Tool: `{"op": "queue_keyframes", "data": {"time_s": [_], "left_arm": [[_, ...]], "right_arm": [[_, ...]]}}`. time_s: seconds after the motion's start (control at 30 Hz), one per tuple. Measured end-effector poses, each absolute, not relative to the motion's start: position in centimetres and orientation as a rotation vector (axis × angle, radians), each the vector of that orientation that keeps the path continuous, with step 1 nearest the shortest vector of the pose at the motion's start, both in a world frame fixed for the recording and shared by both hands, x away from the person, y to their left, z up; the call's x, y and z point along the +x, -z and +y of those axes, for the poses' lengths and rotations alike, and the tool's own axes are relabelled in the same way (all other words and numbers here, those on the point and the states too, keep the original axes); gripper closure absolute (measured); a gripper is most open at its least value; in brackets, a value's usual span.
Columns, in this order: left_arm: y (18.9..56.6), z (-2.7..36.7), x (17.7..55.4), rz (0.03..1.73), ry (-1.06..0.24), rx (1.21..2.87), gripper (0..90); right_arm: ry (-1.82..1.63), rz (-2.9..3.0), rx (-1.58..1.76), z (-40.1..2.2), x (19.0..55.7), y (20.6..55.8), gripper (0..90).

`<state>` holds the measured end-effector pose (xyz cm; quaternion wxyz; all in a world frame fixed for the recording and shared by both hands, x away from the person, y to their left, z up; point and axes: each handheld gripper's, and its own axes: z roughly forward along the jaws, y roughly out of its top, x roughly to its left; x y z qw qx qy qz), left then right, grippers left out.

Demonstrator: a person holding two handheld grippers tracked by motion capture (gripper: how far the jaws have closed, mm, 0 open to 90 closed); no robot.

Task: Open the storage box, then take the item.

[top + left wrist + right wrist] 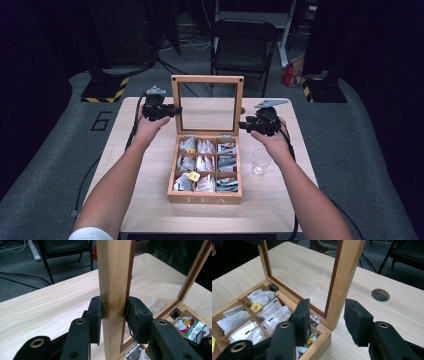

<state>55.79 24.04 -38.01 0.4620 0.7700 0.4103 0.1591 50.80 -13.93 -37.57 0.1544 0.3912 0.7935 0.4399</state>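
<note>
1. One wooden tea box [205, 197] sits mid-counter [150, 200], with 9 compartments in a 3x3 grid, all holding tea bags. Its glass-paned lid [207, 78] stands upright at the back.
2. Two grippers, one per hand. Left gripper [176, 110] is at the lid's left frame post; its fingers [96, 315] are clamped on the post. Right gripper [242, 125] is at the lid's right post; its fingers [358, 322] are apart, straddling the post w/o touching it.
3. One clear plastic cup [259, 162] stands on the counter just right of the box, under the right forearm.
4. One black chair [244, 42] stands beyond the counter, on grey carpet.
5. Right gripper view shows a round cable hole [380, 295] in the counter and a hinge [315, 319]. Left gripper view shows a green packet [191, 326] in a back compartment.
</note>
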Motion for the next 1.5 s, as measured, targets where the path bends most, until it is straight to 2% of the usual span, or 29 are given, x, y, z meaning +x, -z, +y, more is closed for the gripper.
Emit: {"op": "queue_keyframes", "data": {"time_s": [0.6,1.5], "left_arm": [[38.3,24.8,55.3,1.038,-0.359,1.902,56.7],[37.1,26.5,52.6,1.007,-0.374,1.905,53.2]], "right_arm": [[-1.275,2.295,1.080,-14.4,49.3,37.1,56.4],[-1.271,2.362,0.910,-12.5,45.6,35.6,50.9]]}}
